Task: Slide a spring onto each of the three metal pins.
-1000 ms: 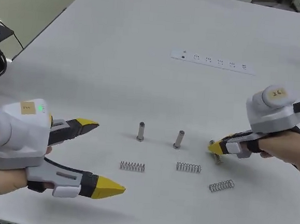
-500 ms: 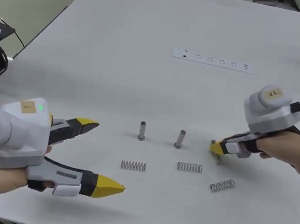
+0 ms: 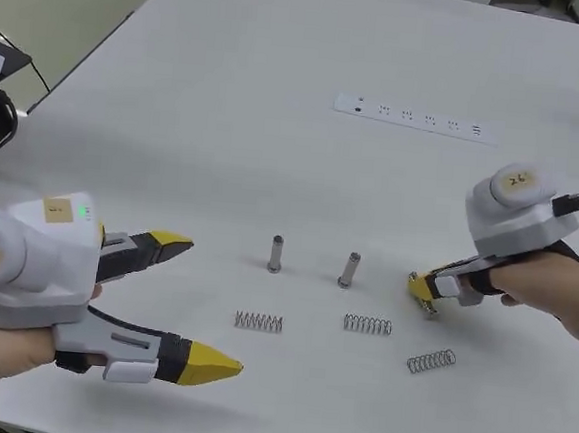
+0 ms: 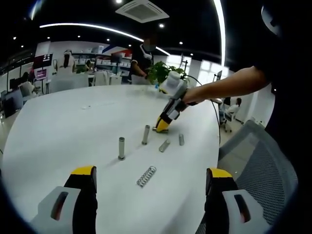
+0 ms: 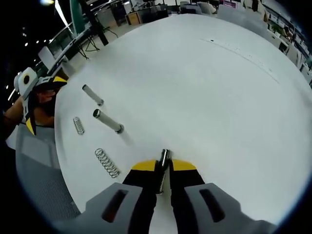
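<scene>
The left gripper (image 3: pixel 207 305) stays wide open and empty. The left pin (image 3: pixel 276 254) and middle pin (image 3: pixel 349 269) stand bare. Three springs (image 3: pixel 367 325) lie flat near them. The right gripper (image 3: pixel 422 285) has only tipped a little and pinches the third pin (image 5: pixel 163 168). No spring is on a pin yet.

right hand-held gripper (image 3: pixel 419 286), clamped on the third pin (image 5: pixel 165 157), leans its upper body slightly left, toward the nearer standing pin (image 3: pixel 349 269), over the last second.
</scene>
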Tool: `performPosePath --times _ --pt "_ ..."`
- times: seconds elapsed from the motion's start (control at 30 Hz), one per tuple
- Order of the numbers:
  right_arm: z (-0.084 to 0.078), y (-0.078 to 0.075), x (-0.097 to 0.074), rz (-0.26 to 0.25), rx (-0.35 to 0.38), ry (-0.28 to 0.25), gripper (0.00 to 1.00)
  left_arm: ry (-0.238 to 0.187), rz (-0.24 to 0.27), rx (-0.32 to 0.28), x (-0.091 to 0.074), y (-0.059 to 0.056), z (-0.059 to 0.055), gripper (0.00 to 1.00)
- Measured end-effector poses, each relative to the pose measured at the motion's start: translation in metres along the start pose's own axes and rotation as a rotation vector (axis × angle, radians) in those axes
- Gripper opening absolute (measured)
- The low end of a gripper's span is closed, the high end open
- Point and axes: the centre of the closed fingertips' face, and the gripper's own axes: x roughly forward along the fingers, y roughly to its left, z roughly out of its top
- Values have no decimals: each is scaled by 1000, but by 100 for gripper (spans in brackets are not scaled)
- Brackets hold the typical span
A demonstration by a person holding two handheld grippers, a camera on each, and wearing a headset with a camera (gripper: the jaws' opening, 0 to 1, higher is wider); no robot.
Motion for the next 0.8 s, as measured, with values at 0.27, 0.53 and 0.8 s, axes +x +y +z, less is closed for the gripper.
performPosePath --times 0.27,0.53,0.8 --pt "-2 0 0 3 -11 -6 6 1 -6 6 1 0 2 89" --pt "-4 2 -1 9 -14 -13 5 3 -4 6 0 1 2 89" --pt "-7 2 -3 9 -9 -24 5 3 -5 7 1 0 2 89"
